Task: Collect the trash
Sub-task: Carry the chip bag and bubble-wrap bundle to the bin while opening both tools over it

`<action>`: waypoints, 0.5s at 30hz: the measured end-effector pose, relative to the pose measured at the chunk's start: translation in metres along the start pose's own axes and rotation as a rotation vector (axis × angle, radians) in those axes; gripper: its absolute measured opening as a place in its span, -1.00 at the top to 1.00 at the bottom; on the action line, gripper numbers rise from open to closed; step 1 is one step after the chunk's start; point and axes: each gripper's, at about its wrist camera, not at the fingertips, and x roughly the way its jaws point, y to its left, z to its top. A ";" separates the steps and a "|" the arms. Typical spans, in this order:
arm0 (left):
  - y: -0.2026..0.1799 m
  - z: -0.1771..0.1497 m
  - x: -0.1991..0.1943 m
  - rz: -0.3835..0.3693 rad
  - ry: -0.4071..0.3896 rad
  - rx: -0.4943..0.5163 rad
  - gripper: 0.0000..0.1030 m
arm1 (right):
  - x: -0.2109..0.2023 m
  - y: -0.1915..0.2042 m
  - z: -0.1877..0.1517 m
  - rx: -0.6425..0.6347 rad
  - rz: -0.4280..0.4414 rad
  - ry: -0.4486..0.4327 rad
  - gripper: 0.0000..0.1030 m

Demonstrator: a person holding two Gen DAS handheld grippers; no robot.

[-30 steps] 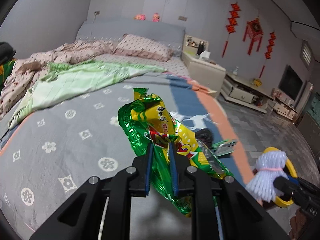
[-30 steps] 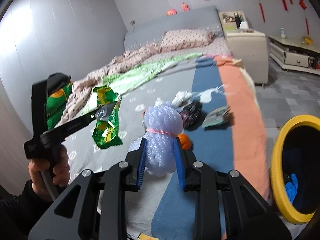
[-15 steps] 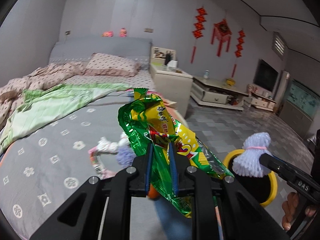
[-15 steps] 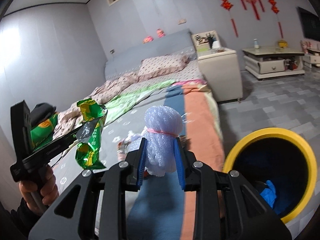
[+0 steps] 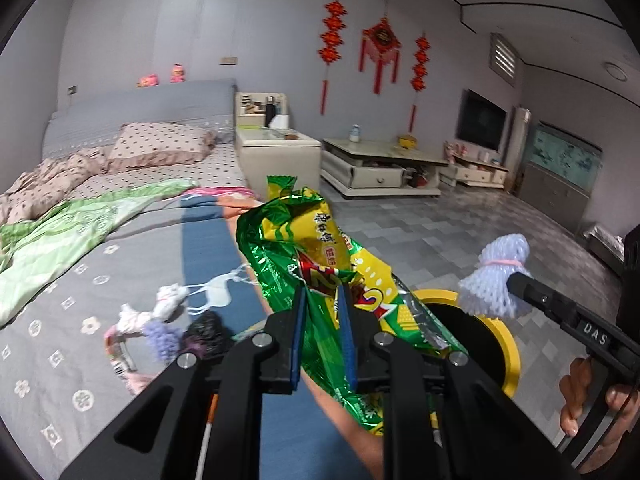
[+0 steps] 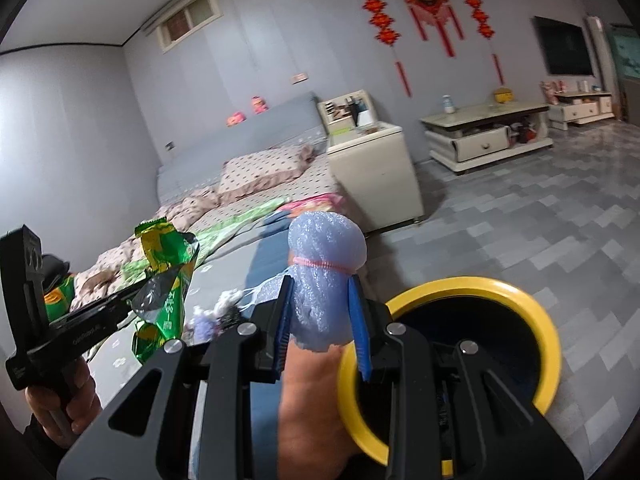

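1. The left gripper (image 5: 323, 334) is clamping its jaws on a crumpled green and yellow snack wrapper (image 5: 320, 264), which is sticking up and fanning out above the fingers, hanging over the edge of the bed (image 5: 72, 312)
2. The right gripper (image 6: 323, 330) is squeezing its jaws on a pale lilac foam net (image 6: 326, 280) tied with a pink band, and it is hovering beside the near rim of the yellow trash bin (image 6: 550, 344)
3. The bin is standing on the tiled floor (image 6: 540, 240) just beside the bed, mouth open upward
4. More scraps (image 5: 168, 320) are lying on the grey and blue bedspread, not yet collected
5. For a clean drop, each gripper is probably best carried until its load is sitting fully over the dark opening, not over the rim
6. The wrapper is light and wide, so lowering it close to the mouth before letting go should be stopping it from drifting onto the floor
7. Releasing one item at a time is likely keeping the two grippers from colliding above the bin
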 end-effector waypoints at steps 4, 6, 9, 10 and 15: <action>-0.018 0.001 0.018 -0.034 0.019 0.023 0.71 | -0.006 -0.025 0.004 0.031 -0.049 -0.015 0.49; -0.026 0.002 0.029 -0.054 0.036 0.027 0.71 | -0.009 -0.037 0.003 0.045 -0.067 -0.019 0.49; -0.039 0.003 0.047 -0.084 0.059 0.034 0.71 | -0.009 -0.051 0.004 0.064 -0.095 -0.021 0.49; -0.040 0.001 0.052 -0.092 0.065 0.035 0.71 | -0.009 -0.056 0.004 0.070 -0.101 -0.020 0.49; -0.057 -0.004 0.082 -0.136 0.107 0.043 0.71 | 0.001 -0.069 0.003 0.091 -0.136 -0.007 0.49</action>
